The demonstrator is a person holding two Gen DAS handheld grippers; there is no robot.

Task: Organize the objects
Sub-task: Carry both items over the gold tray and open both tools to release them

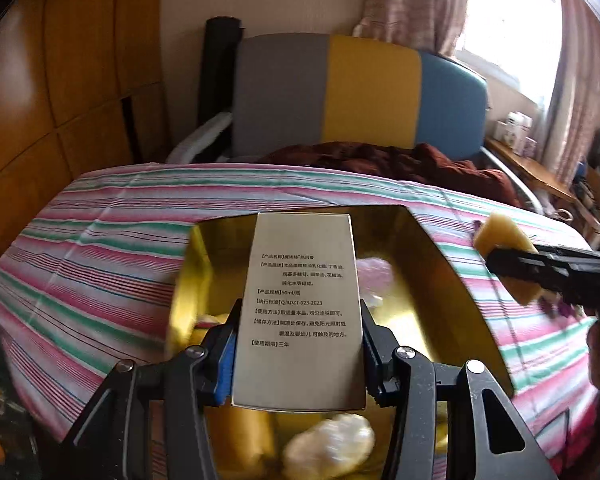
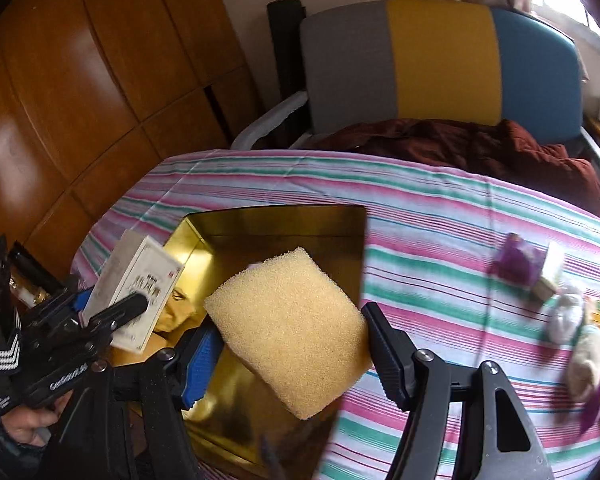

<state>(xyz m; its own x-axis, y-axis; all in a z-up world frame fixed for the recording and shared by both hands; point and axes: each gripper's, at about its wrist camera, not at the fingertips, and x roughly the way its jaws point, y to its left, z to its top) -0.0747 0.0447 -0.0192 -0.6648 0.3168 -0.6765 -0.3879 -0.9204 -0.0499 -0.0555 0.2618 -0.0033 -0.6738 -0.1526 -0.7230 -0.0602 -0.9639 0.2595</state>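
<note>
1. The left claw [image 1: 300, 344] grips a flat silver carton [image 1: 300, 300] printed with black text, above the gold tray [image 1: 432, 264].
2. The right claw [image 2: 296, 344] clamps a coarse, porous yellow sponge [image 2: 288, 332] over the same glossy tray.
3. Blurred small items [image 2: 572, 320] lie on the striped cloth [image 2: 440, 216] covering the surface.

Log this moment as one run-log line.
left gripper: shut on silver printed carton | right gripper: shut on yellow foam sponge | both over gold tray
</note>
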